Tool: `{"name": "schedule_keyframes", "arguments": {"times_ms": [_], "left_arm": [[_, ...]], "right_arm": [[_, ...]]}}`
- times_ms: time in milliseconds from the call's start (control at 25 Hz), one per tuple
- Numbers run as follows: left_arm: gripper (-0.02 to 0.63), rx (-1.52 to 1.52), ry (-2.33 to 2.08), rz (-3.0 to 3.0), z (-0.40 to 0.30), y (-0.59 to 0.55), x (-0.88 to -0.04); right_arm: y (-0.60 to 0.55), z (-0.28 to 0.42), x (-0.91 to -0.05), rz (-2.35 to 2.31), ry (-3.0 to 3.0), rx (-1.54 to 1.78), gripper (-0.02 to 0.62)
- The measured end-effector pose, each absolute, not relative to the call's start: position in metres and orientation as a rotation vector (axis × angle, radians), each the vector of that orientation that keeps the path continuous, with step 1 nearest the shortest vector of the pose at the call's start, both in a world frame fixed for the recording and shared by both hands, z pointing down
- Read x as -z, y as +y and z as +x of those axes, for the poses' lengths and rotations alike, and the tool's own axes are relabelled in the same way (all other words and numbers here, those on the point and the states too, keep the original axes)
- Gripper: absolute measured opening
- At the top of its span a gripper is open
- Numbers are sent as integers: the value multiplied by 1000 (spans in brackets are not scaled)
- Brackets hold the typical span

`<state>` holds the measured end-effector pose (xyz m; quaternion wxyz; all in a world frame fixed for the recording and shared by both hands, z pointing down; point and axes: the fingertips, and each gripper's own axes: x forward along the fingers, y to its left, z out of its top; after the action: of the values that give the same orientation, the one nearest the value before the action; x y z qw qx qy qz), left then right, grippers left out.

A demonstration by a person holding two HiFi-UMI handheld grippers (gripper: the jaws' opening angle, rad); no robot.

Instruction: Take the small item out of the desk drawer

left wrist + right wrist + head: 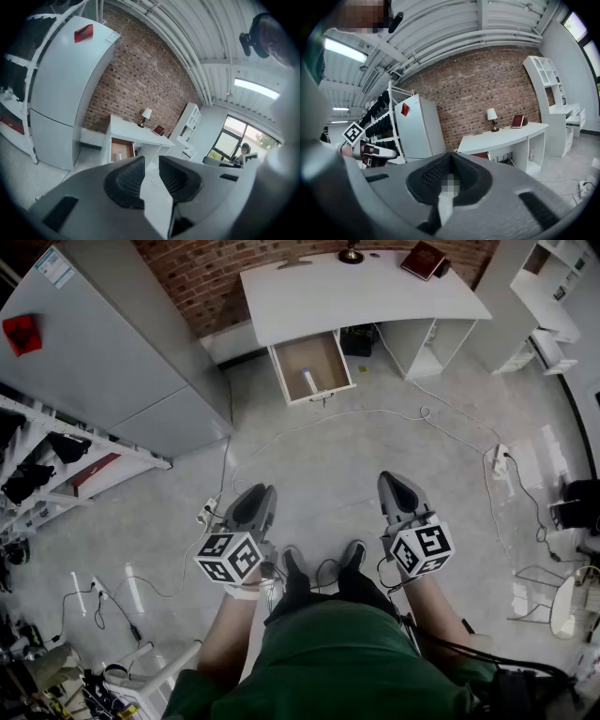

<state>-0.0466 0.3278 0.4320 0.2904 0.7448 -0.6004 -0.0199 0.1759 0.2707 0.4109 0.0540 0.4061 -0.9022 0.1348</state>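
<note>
White desk [356,292], its drawer [330,352] open, small white item [310,382] inside — left claw [258,493] and right claw [397,486] both pressed together, empty, far off.

Small item [310,382] in the drawer [323,357]: too tiny for identification.

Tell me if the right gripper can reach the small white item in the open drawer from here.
Probably not yet. The drawer is open and nothing covers the small white item, but the right gripper hangs by the person's feet, a broad stretch of floor away. Walking closer should fix that.
</note>
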Motion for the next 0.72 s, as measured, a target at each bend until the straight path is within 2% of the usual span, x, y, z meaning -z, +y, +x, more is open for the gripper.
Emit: {"name": "schedule_keyframes", "arguments": {"times_ms": [280, 720], "left_arm": [[87, 36, -1552, 2064, -125, 365, -421], [87, 42, -1503, 2221, -166, 362, -391]], "right_arm": [[326, 103, -393, 1320, -2696, -318, 2], [337, 69, -365, 1468, -2671, -267, 3]]}}
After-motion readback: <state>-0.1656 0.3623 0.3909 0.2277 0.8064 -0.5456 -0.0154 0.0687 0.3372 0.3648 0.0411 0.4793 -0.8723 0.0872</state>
